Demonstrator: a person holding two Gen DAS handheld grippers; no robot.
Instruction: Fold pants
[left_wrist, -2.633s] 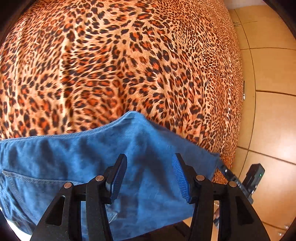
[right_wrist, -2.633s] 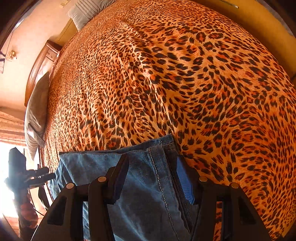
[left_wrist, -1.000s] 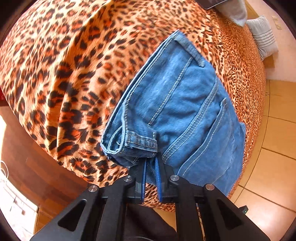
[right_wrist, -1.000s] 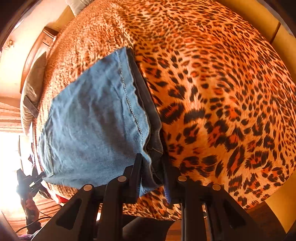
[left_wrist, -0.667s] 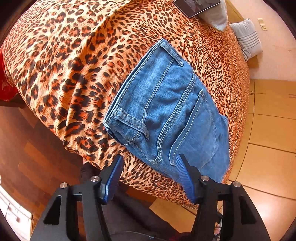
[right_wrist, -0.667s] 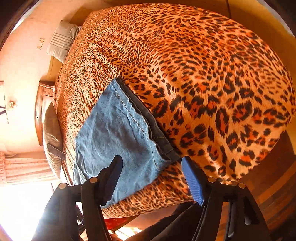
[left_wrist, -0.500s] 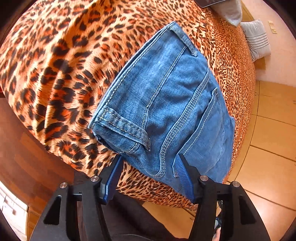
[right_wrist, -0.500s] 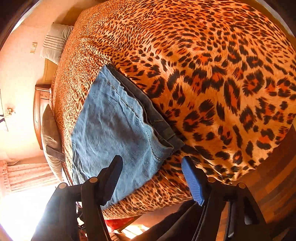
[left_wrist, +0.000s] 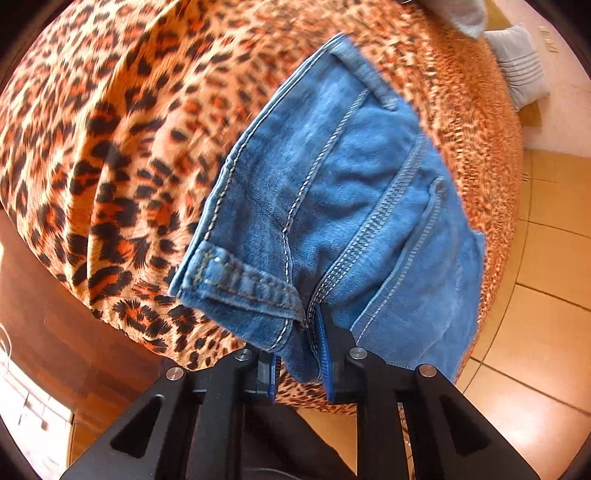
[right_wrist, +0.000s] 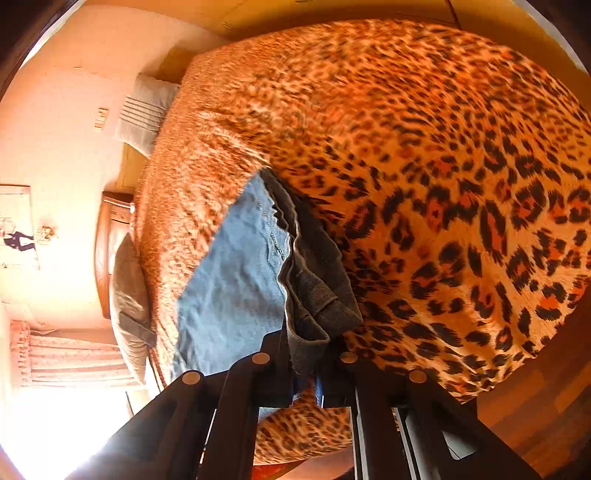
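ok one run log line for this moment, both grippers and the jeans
left gripper: closing on jeans waistband corner | right gripper: closing on jeans' other near corner | jeans: folded, on leopard bedspread

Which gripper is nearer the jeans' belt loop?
Left. The left gripper is closing on the jeans right beside the belt loop; the right gripper is closing on their other folded edge, no loop in view.

We see jeans (left_wrist: 332, 206) blue with pale stitching, greyer at their folded edge (right_wrist: 314, 291) | bedspread (left_wrist: 110, 129) orange leopard print, black spots | grippers (left_wrist: 301, 363) (right_wrist: 306, 384) black, pads (left_wrist: 325, 354) blue | floor tiles (left_wrist: 546, 295) tan | pillow (right_wrist: 142, 114) grey, striped | wall (right_wrist: 62, 155) pink
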